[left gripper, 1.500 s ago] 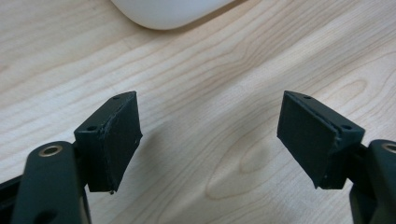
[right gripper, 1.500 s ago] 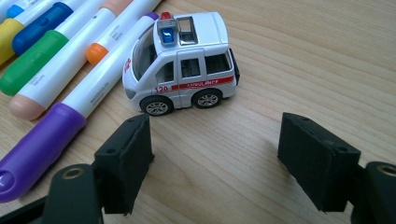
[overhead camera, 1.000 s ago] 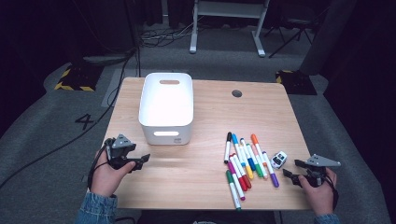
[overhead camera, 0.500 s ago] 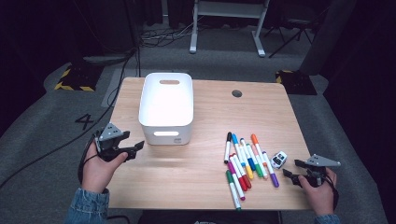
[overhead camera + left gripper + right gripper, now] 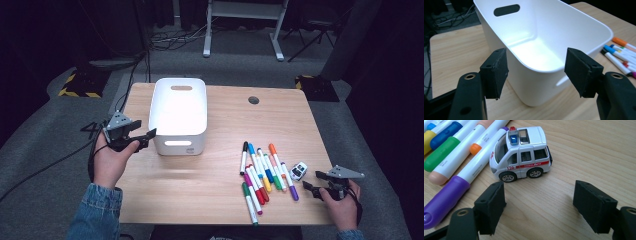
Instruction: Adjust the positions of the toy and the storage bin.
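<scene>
A white bin [image 5: 179,115] with slot handles stands empty at the table's back left. My left gripper [image 5: 144,136] hovers off the bin's near left corner, pointing at it. In the left gripper view the left gripper [image 5: 536,67] has its jaws apart with nothing between them; they have just been closing, and the bin [image 5: 544,45] lies beyond them. Several coloured markers [image 5: 260,172] lie at the front right. A small toy ambulance [image 5: 298,170] stands beside them. My right gripper [image 5: 311,189] rests low and open, and in its own view the right gripper [image 5: 539,205] faces the ambulance [image 5: 521,152] and markers [image 5: 454,157].
The wooden table [image 5: 200,200] has a cable hole [image 5: 253,100] at the back right. Bare wood lies between the bin and the markers. Cables [image 5: 165,40] and a white frame's legs [image 5: 240,30] are on the grey floor behind the table.
My left hand has lifted and moved farther up the table's left side, toward the bin's corner, with its jaws narrower than before. The right hand has stayed put.
</scene>
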